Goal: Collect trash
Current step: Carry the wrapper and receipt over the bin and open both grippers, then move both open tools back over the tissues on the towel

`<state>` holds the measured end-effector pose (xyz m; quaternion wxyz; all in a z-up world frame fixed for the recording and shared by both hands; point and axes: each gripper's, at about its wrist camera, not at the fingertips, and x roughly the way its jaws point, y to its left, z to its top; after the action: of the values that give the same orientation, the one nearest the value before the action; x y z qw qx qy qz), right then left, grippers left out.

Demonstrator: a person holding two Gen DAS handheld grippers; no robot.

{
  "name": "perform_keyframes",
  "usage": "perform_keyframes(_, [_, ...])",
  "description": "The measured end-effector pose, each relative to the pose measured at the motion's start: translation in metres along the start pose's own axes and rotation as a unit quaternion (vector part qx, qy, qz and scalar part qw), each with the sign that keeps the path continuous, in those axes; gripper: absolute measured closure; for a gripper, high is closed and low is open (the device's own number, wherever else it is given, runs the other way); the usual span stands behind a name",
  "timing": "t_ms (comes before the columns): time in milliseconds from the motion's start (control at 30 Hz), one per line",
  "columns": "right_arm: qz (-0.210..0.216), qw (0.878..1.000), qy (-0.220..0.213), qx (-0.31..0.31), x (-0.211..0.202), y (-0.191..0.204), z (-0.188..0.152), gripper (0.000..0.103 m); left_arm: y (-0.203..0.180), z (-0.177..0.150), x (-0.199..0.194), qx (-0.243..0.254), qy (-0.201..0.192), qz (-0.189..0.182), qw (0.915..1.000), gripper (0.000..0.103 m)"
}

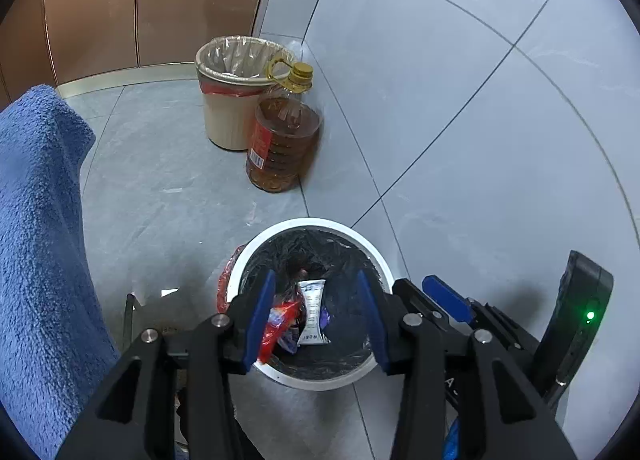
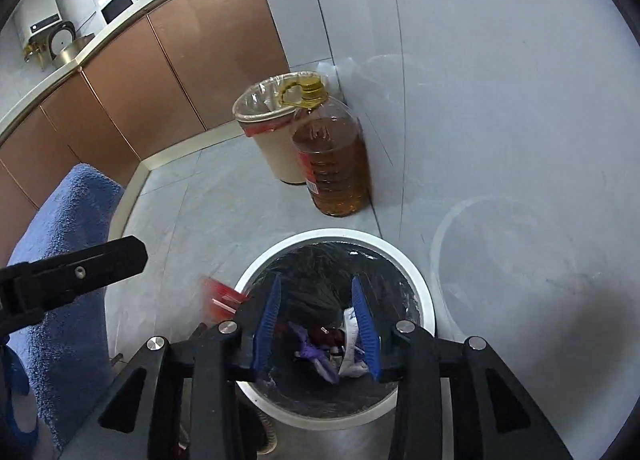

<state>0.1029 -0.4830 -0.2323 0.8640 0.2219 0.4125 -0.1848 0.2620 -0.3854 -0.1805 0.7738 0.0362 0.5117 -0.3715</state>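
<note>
Both black tongs with blue pads hover over the white round bin lined with a black bag [image 1: 320, 378]: left tongs [image 1: 316, 316] jaws apart, empty; right tongs [image 2: 316, 324] jaws apart, empty. Trash is already in the bag: white printed sachet [image 1: 313, 310], red wrapper [image 1: 280, 320], purple crumpled wrapper [image 2: 310, 348].

Risks, as I judge them:
- Blue fleece fabric [image 1: 40, 240] hangs large on the left, near the left tongs; a wide swing could snag it.
- The two tongs are just beside each other over one opening; the right set's blue pad [image 1: 446, 298] shows at the left set's flank. They could knock if both dip together.
- Red bag edge [image 1: 224, 284] sticks out over the bin's left rim; catching it could drag the liner or tip the bin.
- Amber oil bottle with yellow cap [image 1: 282, 140] stands touching the beige ribbed bin with clear liner [image 1: 228, 100], near the wall corner; a forward reach could topple it.

Room: grey tiled floor [image 1: 180, 188] is open between the two bins. The right side is a tiled wall, close to the white bin's rim, so no room there. Brown cabinet fronts [image 2: 180, 60] sit well back.
</note>
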Motion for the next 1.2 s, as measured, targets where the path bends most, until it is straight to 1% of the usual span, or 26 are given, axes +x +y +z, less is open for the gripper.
perform_keyframes(100, [0.000,1.000,-0.006,0.004,-0.010,0.002,-0.001,0.067,0.001,-0.004,-0.015,-0.002,-0.011,-0.003,0.9999,0.062])
perform_keyframes(233, [0.005,1.000,-0.019,0.003,-0.024,0.009,0.003,0.062,0.004,-0.010,-0.043,-0.005,-0.038,0.002,0.9993,0.062])
perform_keyframes(333, [0.010,0.999,-0.034,-0.007,-0.042,0.023,0.005,0.058,0.008,-0.016,-0.064,-0.003,-0.059,0.010,0.9982,0.062])
perform_keyframes(467, [0.024,0.998,-0.054,-0.026,-0.072,0.046,0.006,0.055,0.013,-0.033,-0.106,0.000,-0.095,0.024,0.9952,0.062])
perform_keyframes(667, [0.043,0.994,-0.077,-0.057,-0.111,0.081,-0.002,0.053,0.033,-0.063,-0.162,-0.008,-0.148,0.046,0.9879,0.062])
perform_keyframes(800, [0.056,0.992,-0.091,-0.073,-0.135,0.100,-0.007,0.051,0.045,-0.088,-0.204,-0.008,-0.183,0.066,0.9809,0.062])
perform_keyframes(967, [0.077,0.986,-0.111,-0.095,-0.165,0.126,-0.015,0.050,0.056,-0.118,-0.248,-0.005,-0.205,0.093,0.9743,0.062])
perform_keyframes(1100, [0.094,0.981,-0.123,-0.113,-0.185,0.148,-0.022,0.049,0.062,-0.138,-0.277,-0.002,-0.221,0.109,0.9691,0.062])
perform_keyframes(1200, [0.106,0.977,-0.133,-0.125,-0.201,0.164,-0.026,0.048,0.069,-0.155,-0.299,-0.009,-0.231,0.117,0.9658,0.062])
